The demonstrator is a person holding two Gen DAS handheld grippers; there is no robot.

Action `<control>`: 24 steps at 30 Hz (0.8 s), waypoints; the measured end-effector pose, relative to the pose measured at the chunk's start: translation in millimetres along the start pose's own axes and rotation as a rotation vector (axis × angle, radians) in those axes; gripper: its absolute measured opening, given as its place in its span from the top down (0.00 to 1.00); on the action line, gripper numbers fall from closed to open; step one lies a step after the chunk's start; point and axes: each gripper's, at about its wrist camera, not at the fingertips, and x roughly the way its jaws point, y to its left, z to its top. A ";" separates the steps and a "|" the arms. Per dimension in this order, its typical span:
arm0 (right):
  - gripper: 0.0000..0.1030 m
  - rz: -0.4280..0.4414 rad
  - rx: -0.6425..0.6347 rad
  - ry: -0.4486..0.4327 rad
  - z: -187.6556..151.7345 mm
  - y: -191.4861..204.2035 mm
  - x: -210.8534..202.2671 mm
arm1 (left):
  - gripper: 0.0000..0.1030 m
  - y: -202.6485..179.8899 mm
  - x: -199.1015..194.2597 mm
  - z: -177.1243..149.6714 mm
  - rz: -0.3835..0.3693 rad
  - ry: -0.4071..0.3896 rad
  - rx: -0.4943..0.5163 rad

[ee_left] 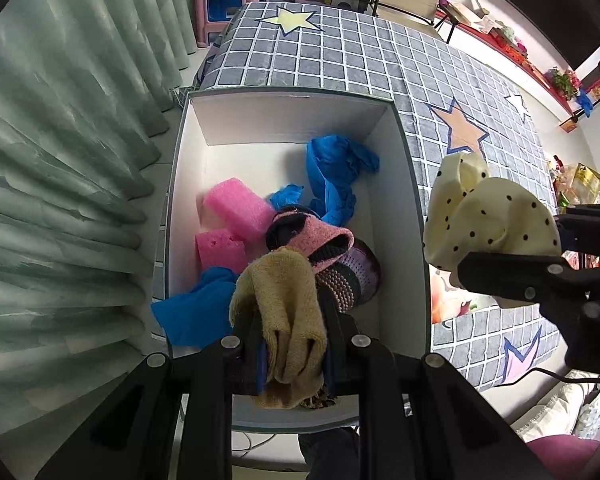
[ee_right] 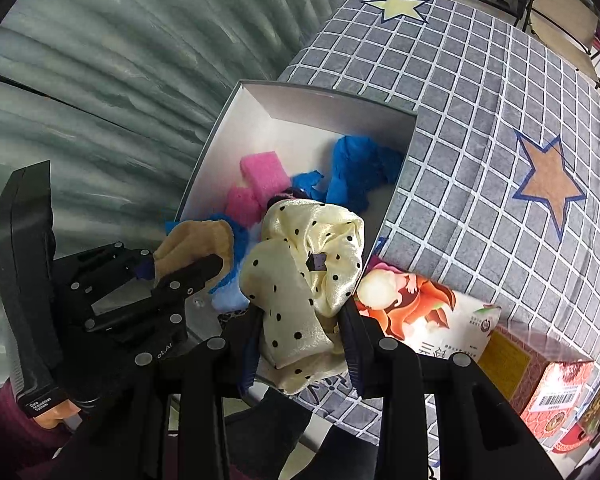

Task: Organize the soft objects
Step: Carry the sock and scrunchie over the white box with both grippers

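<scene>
A white box point(ee_left: 292, 128) point(ee_right: 320, 108) stands on the checked table cover. It holds pink foam blocks point(ee_left: 236, 208) point(ee_right: 262, 178), blue cloths point(ee_left: 332, 172) point(ee_right: 360, 164) and a pink and dark knitted item point(ee_left: 320, 240). My left gripper point(ee_left: 292, 320) point(ee_right: 188, 256) is shut on a tan cloth point(ee_left: 288, 312) point(ee_right: 198, 240), held above the box's near end. My right gripper point(ee_right: 300, 320) point(ee_left: 512, 252) is shut on a cream scrunchie with black dots point(ee_right: 304, 280) point(ee_left: 488, 216), held at the box's right rim.
A grey checked cover with stars point(ee_left: 360, 52) point(ee_right: 480, 120) lies over the table. Printed packets and a carton point(ee_right: 428, 316) lie right of the box. Green curtains point(ee_left: 60, 160) hang on the left. A pink stool point(ee_left: 228, 0) and shelves stand behind.
</scene>
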 end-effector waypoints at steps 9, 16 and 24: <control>0.64 0.007 -0.010 0.004 13.1 1.1 3.4 | 0.78 4.3 2.1 10.9 0.018 -0.005 -0.020; 0.64 -0.015 -0.018 -0.021 32.0 4.8 1.6 | 0.78 10.3 1.8 19.5 0.046 -0.020 -0.080; 0.64 -0.032 -0.032 -0.031 47.8 7.3 4.7 | 0.78 13.8 7.9 30.5 0.043 -0.015 -0.127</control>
